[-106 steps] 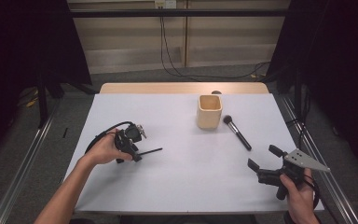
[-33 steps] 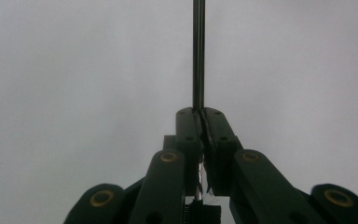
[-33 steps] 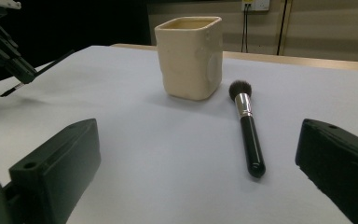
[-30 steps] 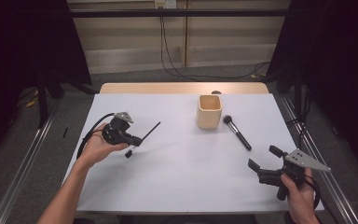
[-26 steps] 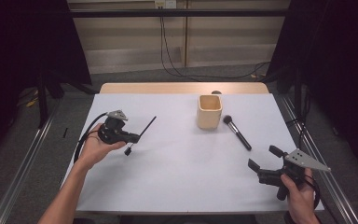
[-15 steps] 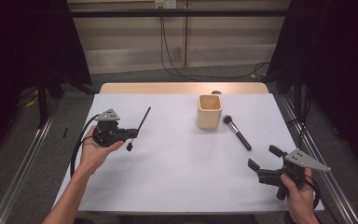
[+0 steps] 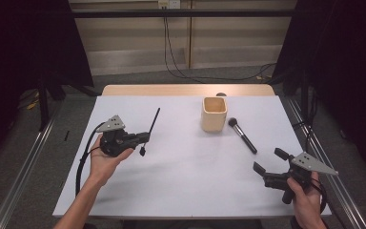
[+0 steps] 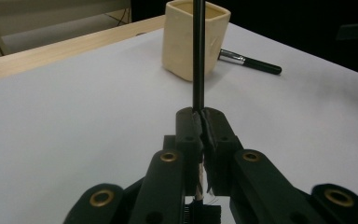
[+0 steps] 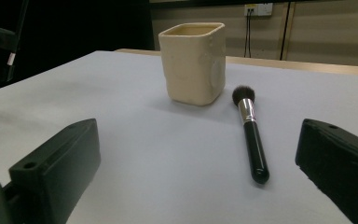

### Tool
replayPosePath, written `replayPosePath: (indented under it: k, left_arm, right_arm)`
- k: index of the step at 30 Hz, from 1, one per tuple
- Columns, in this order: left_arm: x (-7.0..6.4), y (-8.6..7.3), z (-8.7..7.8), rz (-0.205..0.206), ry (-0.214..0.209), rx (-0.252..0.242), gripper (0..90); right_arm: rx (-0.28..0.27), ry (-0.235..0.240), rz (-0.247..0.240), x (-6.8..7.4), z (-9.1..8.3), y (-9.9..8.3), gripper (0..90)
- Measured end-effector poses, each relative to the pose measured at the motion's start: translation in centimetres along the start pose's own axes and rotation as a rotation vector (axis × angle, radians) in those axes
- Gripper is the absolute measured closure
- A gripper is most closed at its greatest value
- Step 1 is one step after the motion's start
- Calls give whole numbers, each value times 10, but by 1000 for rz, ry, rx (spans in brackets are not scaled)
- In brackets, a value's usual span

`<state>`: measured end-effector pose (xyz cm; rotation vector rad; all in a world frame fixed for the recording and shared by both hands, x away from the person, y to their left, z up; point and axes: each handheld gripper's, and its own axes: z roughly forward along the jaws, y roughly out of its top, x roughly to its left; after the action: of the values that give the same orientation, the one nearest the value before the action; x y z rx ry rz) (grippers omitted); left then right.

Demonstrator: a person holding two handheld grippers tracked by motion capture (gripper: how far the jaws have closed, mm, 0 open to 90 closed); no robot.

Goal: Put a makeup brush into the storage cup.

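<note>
While the left gripper (image 7: 143,138) pinches a thin black brush (image 7: 153,123) near the table's (image 7: 181,176) left edge, the right gripper (image 7: 268,167) rests spread near its right edge.

The left gripper (image 7: 143,138) holds a thin black brush (image 7: 153,123) left of the cup (image 7: 214,114).
</note>
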<state>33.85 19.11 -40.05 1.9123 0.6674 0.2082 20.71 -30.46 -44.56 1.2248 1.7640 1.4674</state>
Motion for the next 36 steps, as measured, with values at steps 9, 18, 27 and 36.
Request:
replayPosePath:
  k: [9, 18, 27, 36]
  left_arm:
    - [-16, -1, 10, 14, -40, 21, 858]
    - [-32, -1, 21, 26, -149, 28, 858]
    - [-45, 6, 28, 29, -193, 67, 858]
    - [-57, 9, 35, 27, -244, 116, 858]
  right_arm:
    - [-2, 32, -18, 5, 0, 0, 0]
    - [2, 78, -49, 9, 11, 4, 0]
    - [-47, 156, -30, 11, 17, 27, 0]
    - [-18, 239, -81, 26, 32, 35, 0]
